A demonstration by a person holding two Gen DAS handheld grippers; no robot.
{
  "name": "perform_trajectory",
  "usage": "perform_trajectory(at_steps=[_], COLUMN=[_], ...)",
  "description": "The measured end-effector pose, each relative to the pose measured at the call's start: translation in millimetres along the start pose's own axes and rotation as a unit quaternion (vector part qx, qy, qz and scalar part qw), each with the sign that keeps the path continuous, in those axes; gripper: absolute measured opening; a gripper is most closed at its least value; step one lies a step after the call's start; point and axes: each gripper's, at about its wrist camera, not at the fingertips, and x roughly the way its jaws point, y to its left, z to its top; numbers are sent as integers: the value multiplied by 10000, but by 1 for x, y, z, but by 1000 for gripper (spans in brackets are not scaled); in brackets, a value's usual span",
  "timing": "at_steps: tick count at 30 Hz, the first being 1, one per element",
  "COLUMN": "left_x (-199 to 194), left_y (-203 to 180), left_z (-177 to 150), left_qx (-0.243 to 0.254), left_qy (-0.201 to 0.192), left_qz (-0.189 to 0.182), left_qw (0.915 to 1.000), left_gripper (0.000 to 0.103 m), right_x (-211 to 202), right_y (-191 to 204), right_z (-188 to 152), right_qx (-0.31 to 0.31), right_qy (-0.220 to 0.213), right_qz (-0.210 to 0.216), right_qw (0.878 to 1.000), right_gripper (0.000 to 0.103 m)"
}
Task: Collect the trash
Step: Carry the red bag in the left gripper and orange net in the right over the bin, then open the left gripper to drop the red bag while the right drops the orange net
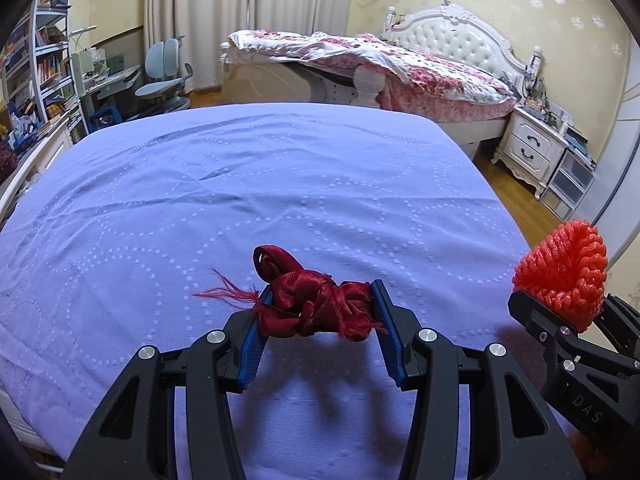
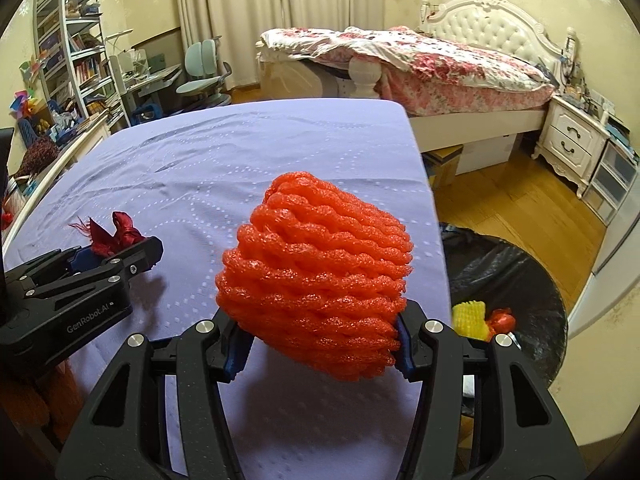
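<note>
Two bits of trash, both in grip and both held up off the bed. The crumpled dark red ribbon (image 1: pixel 320 304), w/ frayed threads trailing off its left end, sits between the blue pads of the left gripper (image 1: pixel 320 312). Jaws are partway closed, pads pressing the bundle from both sides; it hangs above the lilac bedsheet (image 1: pixel 240 184) and throws a shadow on the cloth below.

The orange foam fruit net (image 2: pixel 316 276), a fat ribbed sleeve, is clamped in the right gripper (image 2: pixel 320 344). Jaws about half open, pads squeezing its lower sides, most of the net bulging up and fwd past the fingertips. It's over the sheet near the bed's right edge. In the left wrist view the same net pokes up at far right; in the right wrist view the left gripper w/ ribbon shows at left, so the two tools sit side by side, apart, not touching.

Right of the bed edge, down on the wood floor (image 2: pixel 520 200), is a black trash bag (image 2: pixel 520 276), mouth open, w/ a yellow foam net (image 2: pixel 470 318) and an orange-red scrap (image 2: pixel 502 320) already inside.

Further back: a second bed w/ floral quilt (image 2: pixel 440 68), white nightstand (image 2: pixel 572 140), desk chair (image 2: pixel 204 72), bookshelf (image 2: pixel 68 40).
</note>
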Motion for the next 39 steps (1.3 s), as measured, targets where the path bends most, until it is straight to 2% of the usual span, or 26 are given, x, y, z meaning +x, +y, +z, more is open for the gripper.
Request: perform_trajectory(at_steps=[15, 28, 39], left_x=[1, 12, 32], left_y=[-66, -139, -182], left_z=[8, 17, 23], left_qx=[511, 1075, 1355], left_qy=[-151, -182, -123], left_qz=[-477, -989, -1065], left_qw=[9974, 9891, 9850], left_gripper=[49, 49, 49], right_x=[-19, -28, -22], right_y=[-70, -136, -173], right_z=[-6, -14, -16], right_qx=[679, 1190, 1355], right_qy=[-252, -314, -270], right_qz=[-679, -1205, -1367], right_qw=[9951, 9851, 9809], right_gripper=[54, 55, 56])
